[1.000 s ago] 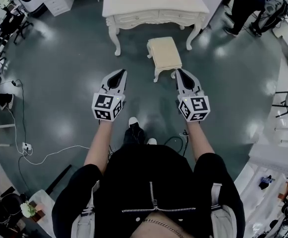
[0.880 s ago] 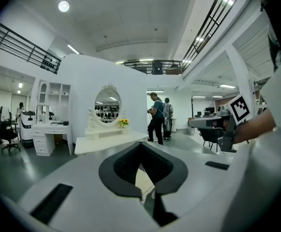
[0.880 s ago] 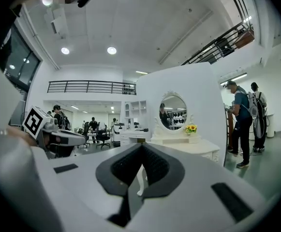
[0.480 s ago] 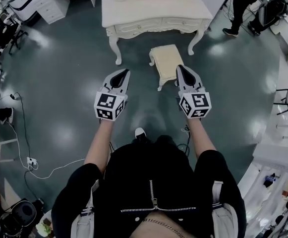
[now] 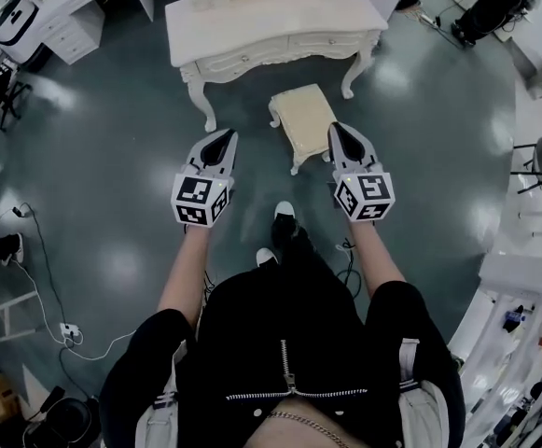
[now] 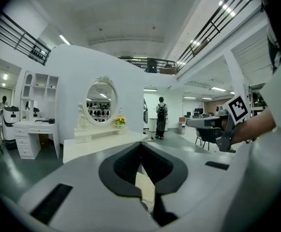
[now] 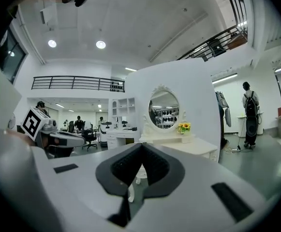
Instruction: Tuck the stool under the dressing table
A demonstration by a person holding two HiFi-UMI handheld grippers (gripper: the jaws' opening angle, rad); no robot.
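Note:
The cream stool (image 5: 303, 118) stands on the grey floor just in front of the white dressing table (image 5: 271, 28), outside its legs. My left gripper (image 5: 225, 135) is held level to the left of the stool's near end, jaws shut and empty. My right gripper (image 5: 337, 128) is shut and empty at the stool's near right corner; I cannot tell whether it touches. In the left gripper view the shut left gripper (image 6: 140, 143) shows a sliver of the stool (image 6: 145, 190) below, with the dressing table (image 6: 99, 143) and its oval mirror (image 6: 100, 103) beyond. The right gripper (image 7: 141, 144) faces the mirror (image 7: 163, 109).
A white desk with drawers (image 5: 76, 9) stands at the far left. Cables (image 5: 39, 267) trail over the floor on the left. A chair (image 5: 535, 172) and shelving are at the right. A person with a backpack (image 6: 160, 115) stands far behind. My shoes (image 5: 284, 215) are just behind the stool.
I have walked forward: the stool and dressing table have come nearer and shifted left in view. Both grippers stayed shut and now flank the stool's near end.

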